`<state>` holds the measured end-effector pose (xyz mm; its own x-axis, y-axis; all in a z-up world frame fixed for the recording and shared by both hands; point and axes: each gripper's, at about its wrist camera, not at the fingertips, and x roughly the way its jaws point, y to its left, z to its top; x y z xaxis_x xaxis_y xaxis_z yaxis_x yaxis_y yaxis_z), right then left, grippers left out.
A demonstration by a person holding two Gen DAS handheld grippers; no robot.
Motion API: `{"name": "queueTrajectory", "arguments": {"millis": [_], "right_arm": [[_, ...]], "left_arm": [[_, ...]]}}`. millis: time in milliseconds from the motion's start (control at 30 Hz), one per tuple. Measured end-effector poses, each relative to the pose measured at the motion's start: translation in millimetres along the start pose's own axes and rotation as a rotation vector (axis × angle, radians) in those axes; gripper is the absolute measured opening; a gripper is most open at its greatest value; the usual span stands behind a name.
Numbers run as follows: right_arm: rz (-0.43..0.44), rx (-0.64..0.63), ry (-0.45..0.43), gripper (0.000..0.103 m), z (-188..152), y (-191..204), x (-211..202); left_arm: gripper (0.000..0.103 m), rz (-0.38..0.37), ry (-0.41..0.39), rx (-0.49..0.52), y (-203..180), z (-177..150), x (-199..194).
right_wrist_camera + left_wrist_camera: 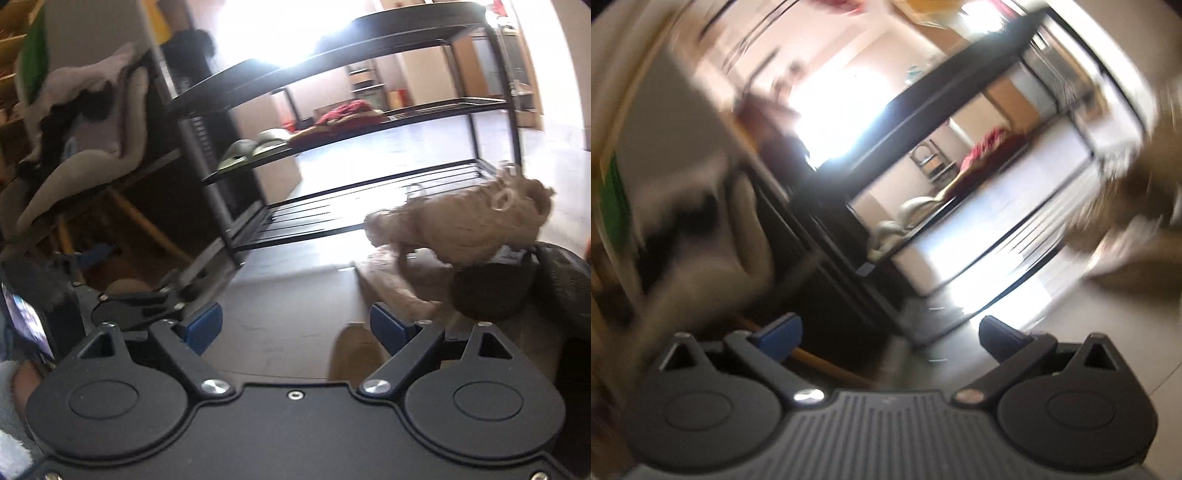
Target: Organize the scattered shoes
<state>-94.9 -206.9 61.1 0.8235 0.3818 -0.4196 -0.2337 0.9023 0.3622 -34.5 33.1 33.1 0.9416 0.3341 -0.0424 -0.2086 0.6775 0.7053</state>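
right wrist view: my right gripper (296,326) has its jaws spread wide with nothing between the blue pads (202,326), only bare grey floor (280,295) under them. the black shoe rack (332,88) stands ahead, three tiers of it. on the middle shelf a pair of pale green slippers (255,147) sits at the left end, with a dark red fuzzy pair (347,114) just beside them toward the right. the bottom wire shelf (351,206) is bare where i can see it. to the right, near the rack's front corner, a tan fuzzy slipper (461,225) hangs tilted above the floor, toe toward the rack. it rests against something dark and round (487,295), and i cannot tell from here what holds it up. a second tan shape lies under it on the floor, maybe its mate. left of the rack a chair (110,177) is heaped with grey and black clothes (85,96).

left wrist view: everything is smeared and tipped over sideways. my left gripper (891,338) also stands wide with nothing held. the rack (960,92) runs diagonally through the view, the green slippers (897,225) and the red pair (990,144) on its shelf. the tan slipper (1126,206) is a blur at the right edge.
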Motion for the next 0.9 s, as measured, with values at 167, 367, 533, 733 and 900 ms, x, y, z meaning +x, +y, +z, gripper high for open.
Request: {"name": "queueTrajectory", "arguments": {"millis": [167,367,533,733,900], "right_arm": [[-0.025,0.071,-0.033,0.088,1,-19,-5],[0.009,0.154,-0.045,0.089,2,-30,-10],[-0.022,0.132,-0.07,0.089,2,-28,-10],[-0.153,0.179,-0.162,0.097,-3,-43,-16],[-0.332,0.239,-0.148,0.097,-10,-71,-13]], "left_arm": [[0.103,0.086,0.149,-0.226,34,3,30],[0.103,0.171,0.055,-0.657,87,25,29],[0.103,-0.238,0.155,-1.0,100,30,38],[0.103,-0.433,0.294,-1.096,67,10,42],[0.103,-0.47,0.276,-0.939,36,13,34]]}}
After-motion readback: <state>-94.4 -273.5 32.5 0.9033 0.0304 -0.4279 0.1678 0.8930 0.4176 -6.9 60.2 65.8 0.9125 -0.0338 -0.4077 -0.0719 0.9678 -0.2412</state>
